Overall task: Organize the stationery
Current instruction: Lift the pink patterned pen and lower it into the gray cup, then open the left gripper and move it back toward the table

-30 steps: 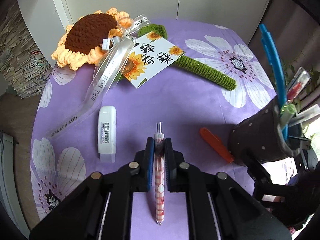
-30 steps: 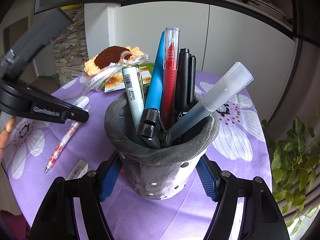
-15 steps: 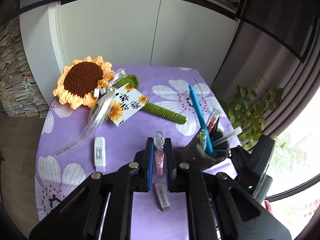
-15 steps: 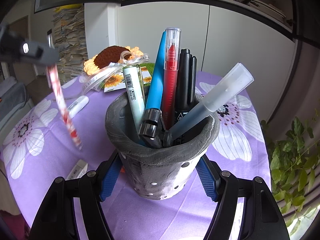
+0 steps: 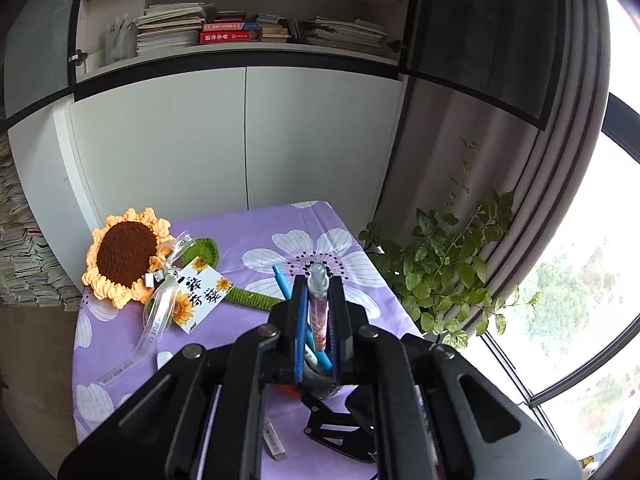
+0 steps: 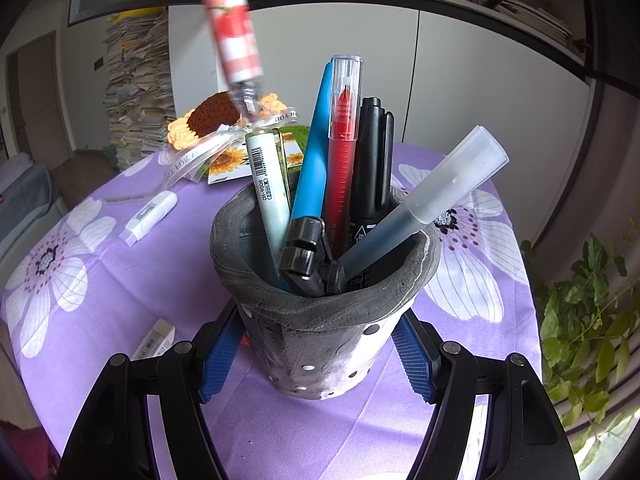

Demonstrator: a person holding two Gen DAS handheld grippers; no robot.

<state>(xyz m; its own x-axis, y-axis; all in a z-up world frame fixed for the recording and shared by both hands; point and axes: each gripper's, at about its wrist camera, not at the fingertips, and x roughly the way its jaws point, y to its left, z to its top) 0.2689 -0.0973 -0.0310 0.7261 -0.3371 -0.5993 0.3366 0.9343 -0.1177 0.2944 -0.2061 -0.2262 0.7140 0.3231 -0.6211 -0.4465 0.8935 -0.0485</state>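
Purple flowered tablecloth covers the table, its far edge near white cabinets. Left gripper clamps a red-checked pen above the grey pen holder, which the right gripper clasps by its sides. A ribbon reads "FOR YOU"; the pale green pen reads "8006-HD".

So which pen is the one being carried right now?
Start at the grey pen cup on the purple flowered tablecloth. Look above it: the pen hanging there, pinched in the left gripper. It alone has red-and-white checks.
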